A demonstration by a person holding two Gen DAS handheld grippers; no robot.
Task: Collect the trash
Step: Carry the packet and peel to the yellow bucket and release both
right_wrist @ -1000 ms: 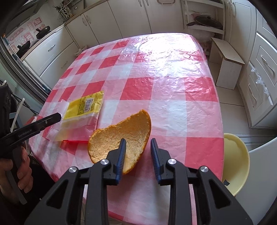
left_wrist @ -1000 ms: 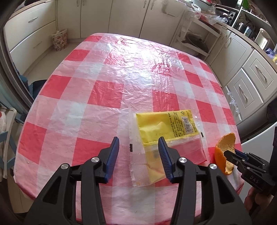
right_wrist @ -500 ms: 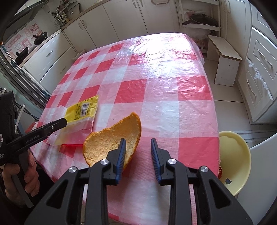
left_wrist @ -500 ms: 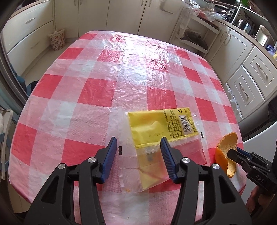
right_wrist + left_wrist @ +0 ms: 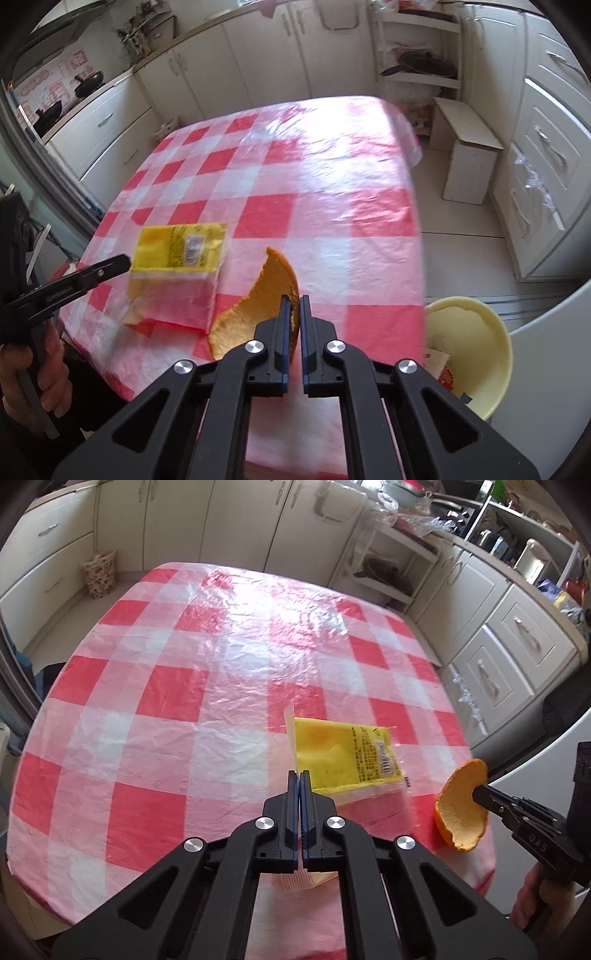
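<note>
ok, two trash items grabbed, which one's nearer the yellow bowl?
The orange peel, pinched in the right gripper at the table edge beside the yellow bowl. The yellow wrapper in the left gripper is farther left.

One wrapper, one peel, one bowl

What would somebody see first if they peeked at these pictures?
Probably the big orange peel, pinched in the right hand-held gripper above the near edge of the red-checked table. Next, the yellow wrapper, with the left hand-held gripper shut on its edge, and the yellow bowl low beside the table.
</note>
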